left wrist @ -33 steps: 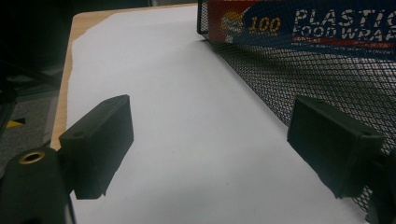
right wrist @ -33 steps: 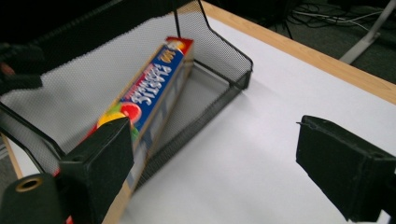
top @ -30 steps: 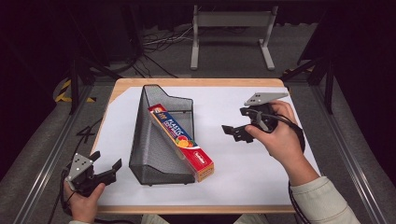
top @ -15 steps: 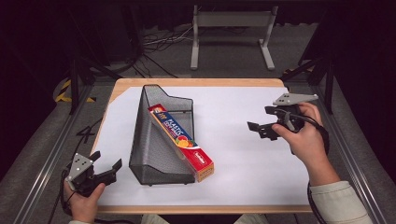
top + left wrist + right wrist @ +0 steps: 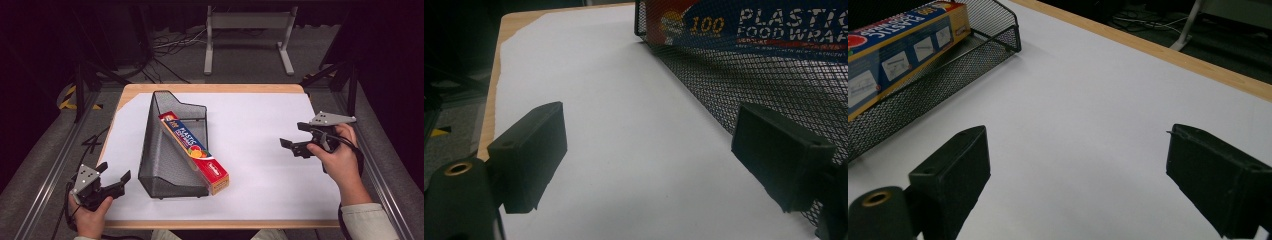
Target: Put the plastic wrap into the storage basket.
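Note:
A long box of plastic food wrap (image 5: 195, 152) lies slanted in a black wire-mesh file holder (image 5: 165, 155) left of the table's middle; its near end pokes out over the holder's low front. The same box (image 5: 769, 25) sits behind mesh (image 5: 734, 85) in the left gripper view, and the box (image 5: 898, 50) and mesh (image 5: 953, 65) appear at upper left in the right gripper view. My left gripper (image 5: 114, 177) is open at the near left corner, beside the holder. At the table's right side my right gripper (image 5: 294, 136) is open and holds nothing.
White paper (image 5: 260, 150) covers the wooden table (image 5: 210, 89). A metal stand (image 5: 247, 35) and cables lie on the floor beyond the far edge. Dark rails run along both sides of the table.
The right hand has carried its open gripper rightward and slightly nearer, away from the holder. The left gripper and the box stay put.

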A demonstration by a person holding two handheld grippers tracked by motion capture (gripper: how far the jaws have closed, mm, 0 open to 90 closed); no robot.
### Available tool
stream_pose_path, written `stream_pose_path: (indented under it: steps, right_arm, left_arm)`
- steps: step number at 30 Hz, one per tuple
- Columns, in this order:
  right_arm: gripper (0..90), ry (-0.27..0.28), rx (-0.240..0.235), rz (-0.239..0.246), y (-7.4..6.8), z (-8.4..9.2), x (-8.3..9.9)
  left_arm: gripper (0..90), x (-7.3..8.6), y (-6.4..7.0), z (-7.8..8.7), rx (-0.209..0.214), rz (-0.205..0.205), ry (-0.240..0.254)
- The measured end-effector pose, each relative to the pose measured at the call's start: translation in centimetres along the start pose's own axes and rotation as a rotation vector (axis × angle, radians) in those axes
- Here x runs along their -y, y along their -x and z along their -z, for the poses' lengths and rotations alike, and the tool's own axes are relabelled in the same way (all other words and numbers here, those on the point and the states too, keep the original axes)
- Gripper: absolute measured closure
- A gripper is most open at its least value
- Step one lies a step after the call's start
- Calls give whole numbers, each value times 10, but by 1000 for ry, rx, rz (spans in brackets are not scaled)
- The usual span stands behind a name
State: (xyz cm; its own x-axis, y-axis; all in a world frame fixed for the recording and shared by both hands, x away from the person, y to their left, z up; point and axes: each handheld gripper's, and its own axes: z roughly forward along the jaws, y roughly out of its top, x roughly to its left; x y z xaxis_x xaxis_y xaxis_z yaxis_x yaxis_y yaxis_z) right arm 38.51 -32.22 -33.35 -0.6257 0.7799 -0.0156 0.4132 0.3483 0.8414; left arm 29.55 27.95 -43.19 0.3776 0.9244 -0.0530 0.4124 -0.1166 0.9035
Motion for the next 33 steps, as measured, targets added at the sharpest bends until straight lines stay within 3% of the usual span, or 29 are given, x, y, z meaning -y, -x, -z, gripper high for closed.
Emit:
stream_pose_path:
  steps: [7, 13, 26, 33]
  right_arm:
    - [106, 24, 21, 19, 1, -2, 22]
    - [106, 8, 21, 33, 0, -6, 40]
    - [107, -1, 4, -3, 0, -10, 79]
    - [113, -5, -8, -13, -2, -11, 91]
  left_arm:
    - [152, 0, 0, 0, 0, -1, 1]
    - [152, 0, 0, -1, 1, -2, 0]
    - [152, 0, -1, 0, 1, -4, -4]
    - [151, 0, 0, -1, 3, -4, -3]
